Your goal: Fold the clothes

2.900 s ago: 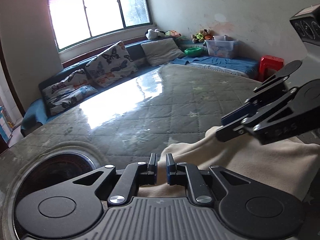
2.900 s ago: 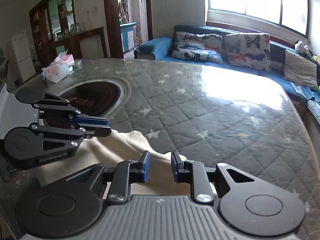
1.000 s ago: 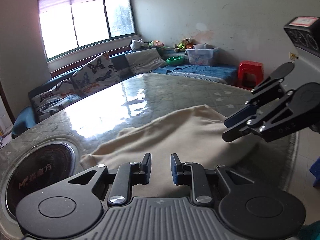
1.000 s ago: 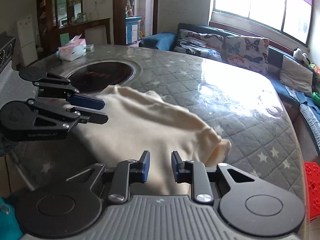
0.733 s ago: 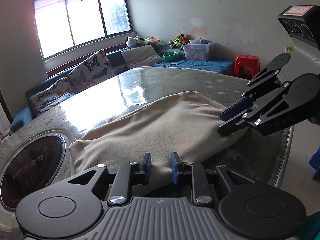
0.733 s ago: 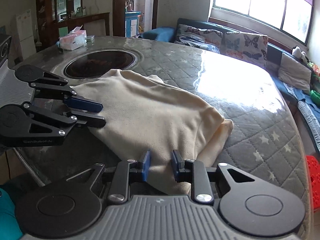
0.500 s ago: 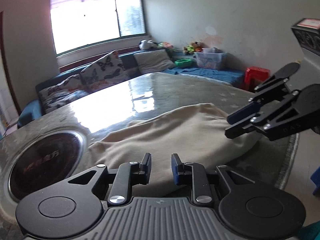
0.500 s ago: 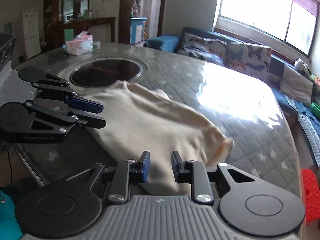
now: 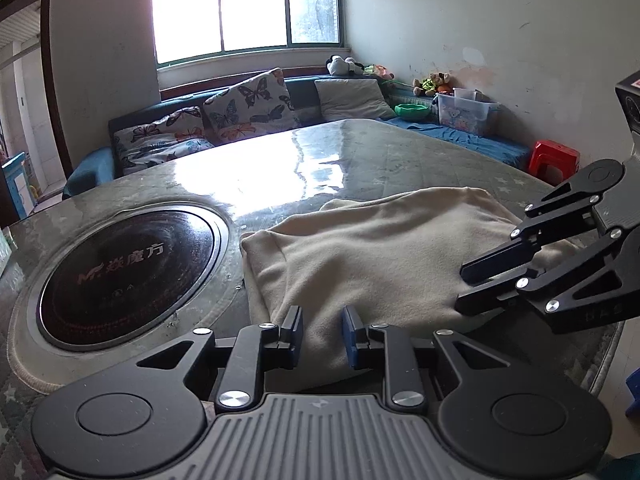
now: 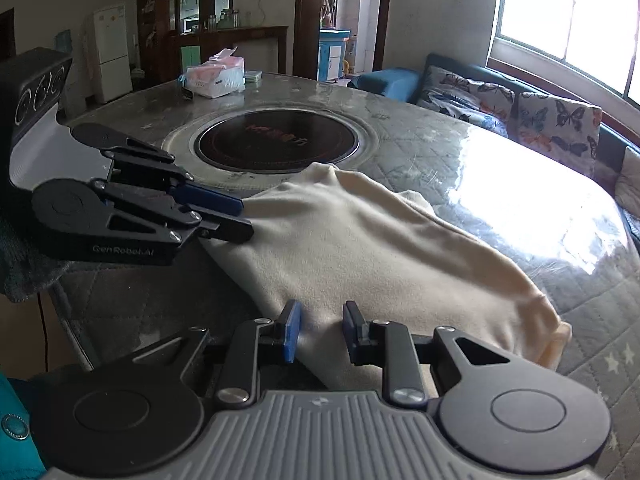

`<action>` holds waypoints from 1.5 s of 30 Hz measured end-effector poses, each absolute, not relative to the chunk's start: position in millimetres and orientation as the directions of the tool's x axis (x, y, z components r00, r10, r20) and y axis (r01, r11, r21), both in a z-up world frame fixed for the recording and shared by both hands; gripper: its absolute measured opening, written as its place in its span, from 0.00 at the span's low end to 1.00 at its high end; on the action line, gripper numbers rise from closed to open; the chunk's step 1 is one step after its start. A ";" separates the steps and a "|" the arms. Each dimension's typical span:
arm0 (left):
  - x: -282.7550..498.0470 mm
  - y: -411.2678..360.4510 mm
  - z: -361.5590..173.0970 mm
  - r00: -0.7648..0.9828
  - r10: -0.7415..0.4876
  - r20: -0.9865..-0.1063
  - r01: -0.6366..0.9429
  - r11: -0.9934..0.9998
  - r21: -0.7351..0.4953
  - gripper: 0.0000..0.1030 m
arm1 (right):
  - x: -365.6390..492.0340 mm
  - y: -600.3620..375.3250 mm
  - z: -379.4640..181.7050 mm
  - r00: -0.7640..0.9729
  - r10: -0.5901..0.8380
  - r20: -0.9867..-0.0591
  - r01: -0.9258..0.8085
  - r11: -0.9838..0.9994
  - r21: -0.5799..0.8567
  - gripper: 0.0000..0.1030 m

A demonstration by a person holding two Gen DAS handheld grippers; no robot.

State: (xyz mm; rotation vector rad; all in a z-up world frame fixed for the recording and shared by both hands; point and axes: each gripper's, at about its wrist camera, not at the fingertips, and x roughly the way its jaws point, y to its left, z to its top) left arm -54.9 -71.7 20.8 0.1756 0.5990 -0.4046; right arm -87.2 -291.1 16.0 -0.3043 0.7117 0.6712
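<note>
The cream garment [image 9: 380, 256], soft, light fleece, is spread on the worktop [image 9: 360, 152] at 3 o'clock from the round hob [image 9: 128, 268]. Its near hem is clenched by left claw [image 9: 319, 336] and right claw [image 10: 318, 334]; corners suit gripping.

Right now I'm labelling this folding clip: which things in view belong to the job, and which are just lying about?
Part of the job:
cream garment
left hand-held gripper
right hand-held gripper
quilted table cover, the work surface

Just lying about:
round cooktop
tissue box
butterfly cushions
red stool
</note>
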 end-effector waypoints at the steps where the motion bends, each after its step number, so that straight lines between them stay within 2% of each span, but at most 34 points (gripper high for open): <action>1: -51.4 -73.2 24.0 0.753 -0.322 -0.574 0.420 0.907 0.042 0.24 | -86.9 -292.7 17.8 0.563 0.463 -0.685 -0.657 0.753 -0.032 0.23; 6: -29.5 -83.1 34.6 0.767 -0.330 -0.551 0.425 0.904 0.050 0.24 | -76.9 -309.0 27.9 0.609 0.431 -0.666 -0.610 0.791 -0.045 0.24; 14: 4.0 -85.0 17.4 0.747 -0.294 -0.596 0.404 0.913 0.056 0.24 | -35.5 -349.1 13.6 0.655 0.317 -0.686 -0.469 0.882 -0.040 0.24; 16: 4.9 -81.2 17.0 0.746 -0.293 -0.598 0.400 0.915 0.052 0.24 | -27.9 -358.4 8.7 0.648 0.321 -0.691 -0.449 0.893 -0.006 0.29; 28: 37.0 -87.4 24.8 0.746 -0.271 -0.608 0.378 0.925 0.051 0.24 | 7.6 -348.2 21.2 0.668 0.347 -0.658 -0.454 0.891 0.009 0.28; 37: 50.8 -91.8 16.1 0.731 -0.262 -0.630 0.377 0.925 0.053 0.24 | 33.6 -344.1 1.2 0.641 0.338 -0.689 -0.431 0.901 0.041 0.29; 42: 52.0 -92.6 15.9 0.730 -0.264 -0.631 0.380 0.924 0.053 0.24 | 30.6 -346.1 3.4 0.651 0.328 -0.684 -0.421 0.906 0.034 0.31; 45: 51.9 -93.5 16.0 0.730 -0.263 -0.631 0.380 0.923 0.055 0.24 | 25.6 -343.2 6.2 0.657 0.326 -0.679 -0.425 0.905 0.023 0.37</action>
